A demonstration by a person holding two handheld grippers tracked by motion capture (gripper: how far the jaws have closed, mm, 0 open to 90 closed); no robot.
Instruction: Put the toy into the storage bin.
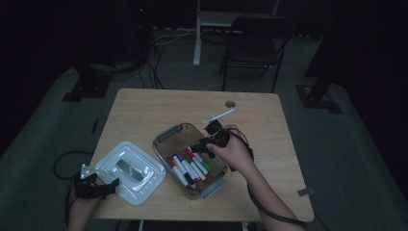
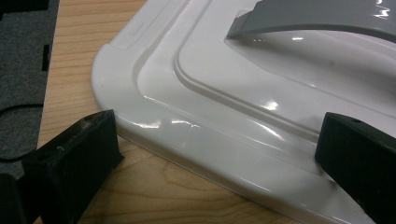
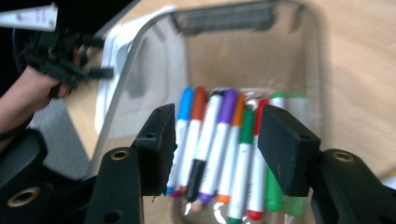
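A clear plastic box (image 1: 168, 134) sits mid-table with several coloured markers (image 1: 190, 166) lying side by side in it. My right gripper (image 1: 204, 144) hovers over the box's right side. In the right gripper view my right gripper (image 3: 215, 144) stands open above the markers (image 3: 208, 135), and its pads touch none of them. The box's white lid (image 1: 130, 171) with its grey handle lies flat at the front left. My left gripper (image 1: 113, 183) is at the lid's near left edge. Its jaws are wide apart astride the corner of the lid (image 2: 233, 93), so my left gripper (image 2: 219, 137) is open.
A thin white stick (image 1: 219, 115) and a small round grey disc (image 1: 230, 103) lie behind the box. A folding chair (image 1: 255, 43) stands beyond the table (image 1: 144, 106). Cables trail from both grippers off the near edge.
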